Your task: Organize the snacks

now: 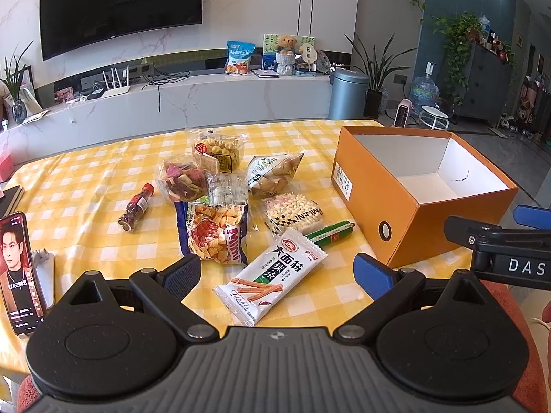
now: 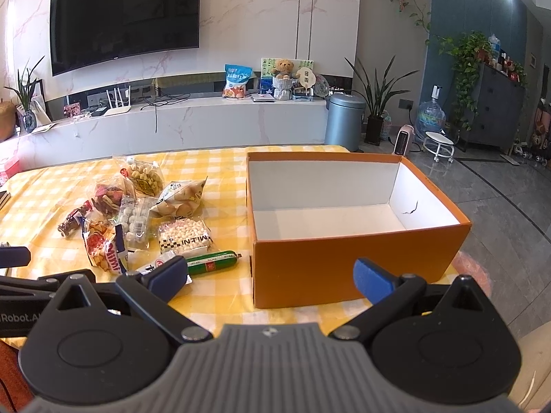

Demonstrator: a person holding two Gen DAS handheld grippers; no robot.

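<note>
Several snack packs lie in a cluster on the yellow checked tablecloth (image 1: 86, 179). Nearest my left gripper (image 1: 279, 275) is a white spicy-strip packet (image 1: 272, 275), lying between its wide-open fingers. Behind it lie a Mimi chips bag (image 1: 217, 234), a green sausage (image 1: 330, 232) and a small bottle (image 1: 136, 208). An orange box (image 1: 423, 192) with a white, empty inside stands at the right. My right gripper (image 2: 272, 272) is open just before the orange box (image 2: 354, 261), with the green sausage (image 2: 213, 262) to its left.
A phone (image 1: 20, 272) on a white stand leans at the table's near left edge. Dark books (image 1: 10, 199) lie at the far left. Behind the table are a marble TV bench, a grey bin (image 1: 347, 94) and potted plants.
</note>
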